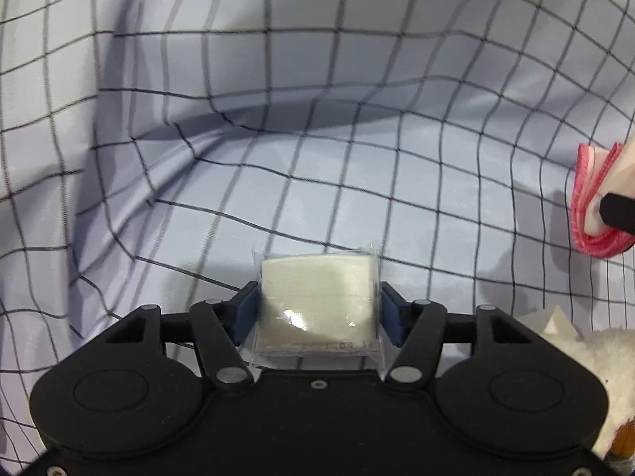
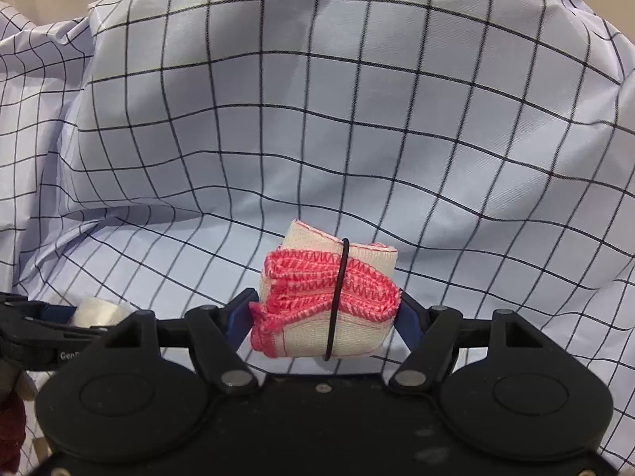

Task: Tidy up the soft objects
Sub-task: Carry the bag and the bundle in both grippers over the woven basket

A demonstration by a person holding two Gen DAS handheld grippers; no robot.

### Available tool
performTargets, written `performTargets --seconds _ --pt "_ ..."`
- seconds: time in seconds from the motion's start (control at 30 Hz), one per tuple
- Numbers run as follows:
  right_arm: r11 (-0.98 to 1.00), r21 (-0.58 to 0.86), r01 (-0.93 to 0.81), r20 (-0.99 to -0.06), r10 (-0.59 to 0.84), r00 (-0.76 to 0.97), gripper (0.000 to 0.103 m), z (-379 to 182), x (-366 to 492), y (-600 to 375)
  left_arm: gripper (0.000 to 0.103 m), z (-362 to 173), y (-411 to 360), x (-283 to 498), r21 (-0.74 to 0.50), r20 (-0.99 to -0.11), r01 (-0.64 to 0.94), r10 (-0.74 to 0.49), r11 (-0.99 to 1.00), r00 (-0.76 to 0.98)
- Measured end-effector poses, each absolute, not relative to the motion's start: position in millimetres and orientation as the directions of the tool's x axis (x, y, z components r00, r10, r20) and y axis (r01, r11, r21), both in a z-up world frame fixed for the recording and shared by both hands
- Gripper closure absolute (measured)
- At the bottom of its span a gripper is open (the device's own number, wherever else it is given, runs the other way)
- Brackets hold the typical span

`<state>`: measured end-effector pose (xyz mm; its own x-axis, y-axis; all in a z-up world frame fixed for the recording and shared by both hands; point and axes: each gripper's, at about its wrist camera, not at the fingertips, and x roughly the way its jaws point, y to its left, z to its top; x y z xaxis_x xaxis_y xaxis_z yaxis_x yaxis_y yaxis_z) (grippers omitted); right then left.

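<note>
The left gripper [image 1: 317, 309] clamps its jaws on a plastic-wrapped white pad [image 1: 317, 301]; the right gripper [image 2: 323, 309] grips a pink-edged folded cloth [image 2: 325, 297], both over checked fabric [image 2: 317, 119].

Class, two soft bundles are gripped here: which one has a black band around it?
The pink-edged folded cloth in the right gripper; the white pad in the left gripper is plastic-wrapped instead.
</note>
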<state>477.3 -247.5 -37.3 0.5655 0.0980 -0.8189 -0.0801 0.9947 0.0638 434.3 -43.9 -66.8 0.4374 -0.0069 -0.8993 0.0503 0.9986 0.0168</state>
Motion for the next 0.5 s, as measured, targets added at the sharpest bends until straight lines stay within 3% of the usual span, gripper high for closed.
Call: performTargets --seconds 0.5 --pt "0.972 0.089 -0.219 -0.805 0.2 0.558 0.032 -11.4 474.7 -170.4 0.045 -32.5 19.7 394.2 -0.017 -0.854 0.003 -0.016 1.0 0.519"
